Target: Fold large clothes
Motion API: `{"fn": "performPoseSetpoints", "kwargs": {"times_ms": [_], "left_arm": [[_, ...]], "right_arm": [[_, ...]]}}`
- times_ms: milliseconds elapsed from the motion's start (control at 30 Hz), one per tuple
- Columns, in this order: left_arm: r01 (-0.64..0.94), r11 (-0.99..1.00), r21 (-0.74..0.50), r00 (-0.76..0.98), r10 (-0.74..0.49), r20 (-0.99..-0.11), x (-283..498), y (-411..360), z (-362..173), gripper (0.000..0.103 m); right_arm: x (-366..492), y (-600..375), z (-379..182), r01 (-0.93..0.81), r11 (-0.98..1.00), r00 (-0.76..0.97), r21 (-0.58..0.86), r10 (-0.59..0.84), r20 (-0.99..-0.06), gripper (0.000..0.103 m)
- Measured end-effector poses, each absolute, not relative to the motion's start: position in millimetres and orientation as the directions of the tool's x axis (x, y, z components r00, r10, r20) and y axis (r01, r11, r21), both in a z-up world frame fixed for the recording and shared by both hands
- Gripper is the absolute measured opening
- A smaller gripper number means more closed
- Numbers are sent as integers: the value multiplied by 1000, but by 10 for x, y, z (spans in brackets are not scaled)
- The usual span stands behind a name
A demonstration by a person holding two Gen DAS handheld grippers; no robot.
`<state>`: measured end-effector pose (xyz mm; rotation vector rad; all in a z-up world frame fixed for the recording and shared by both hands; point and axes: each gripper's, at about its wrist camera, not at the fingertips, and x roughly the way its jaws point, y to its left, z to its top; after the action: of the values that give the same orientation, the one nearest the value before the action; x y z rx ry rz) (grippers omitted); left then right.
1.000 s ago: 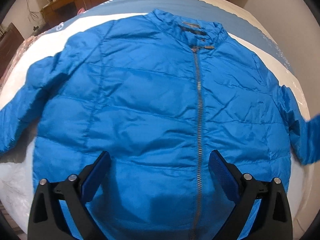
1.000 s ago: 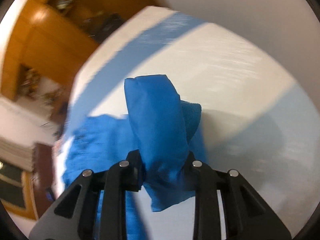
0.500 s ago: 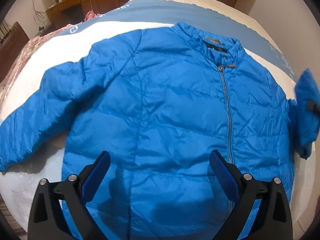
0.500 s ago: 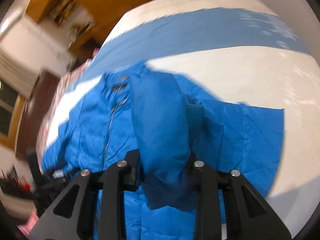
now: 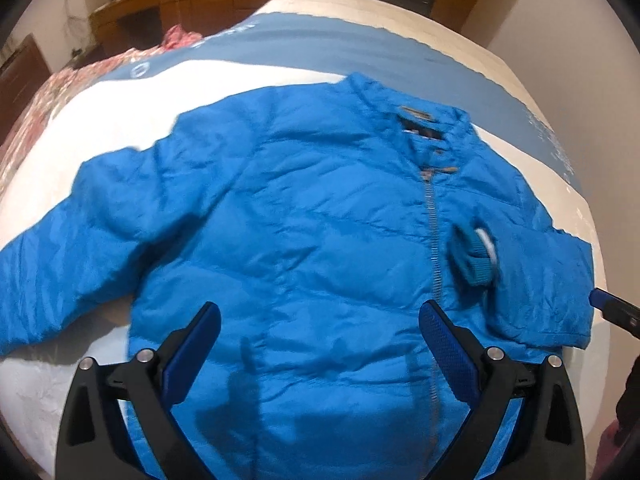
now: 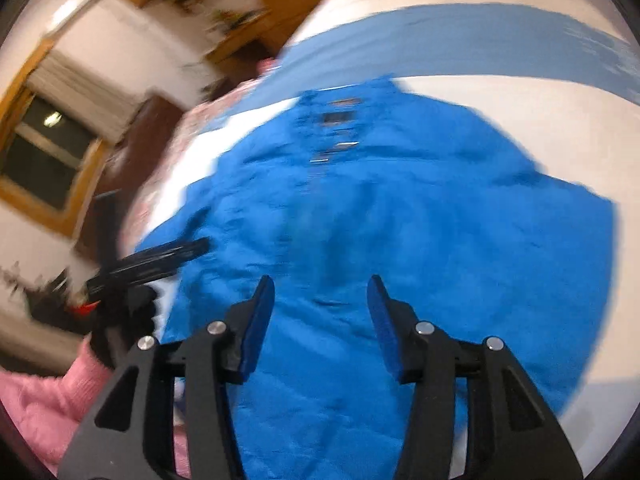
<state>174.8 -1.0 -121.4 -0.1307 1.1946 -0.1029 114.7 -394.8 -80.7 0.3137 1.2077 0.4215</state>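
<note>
The right claw hangs with jaws apart over the blue jacket.

Jacket is lying flat, front up, on the bed, collar pointing toward the far end. One sleeve is stretching out left; the other sleeve is lying folded over the front, cuff sitting just right of the zipper. Desk is standing beyond, far left.

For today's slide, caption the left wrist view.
Open left gripper hovers over a blue jacket, one sleeve folded in.
</note>
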Motion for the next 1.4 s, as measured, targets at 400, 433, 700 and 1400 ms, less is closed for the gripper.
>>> {"fn": "performPoseSetpoints", "kwargs": {"times_ms": [400,433,700,1400], "left_arm": [[170,961,-217,309,-261,-915,2027,-889,-1299,98],[177,958,-224,298,-269,-916,2054,-947,-1321,97],[218,933,-286,171,-325,-930,2194,-1361,-1592,51],[-34,991,-131,352,-111,-930,2160,19,-1197,19]], "right_arm": [[994,-4600,-1019,85,945,343,315,270,-900,50],[988,-4606,-1024,86,946,345,311,265,-900,50],[1018,-4655,-1043,103,943,363,317,261,-894,50],[1192,-4251,-1155,11,901,334,433,405,-851,51]]}}
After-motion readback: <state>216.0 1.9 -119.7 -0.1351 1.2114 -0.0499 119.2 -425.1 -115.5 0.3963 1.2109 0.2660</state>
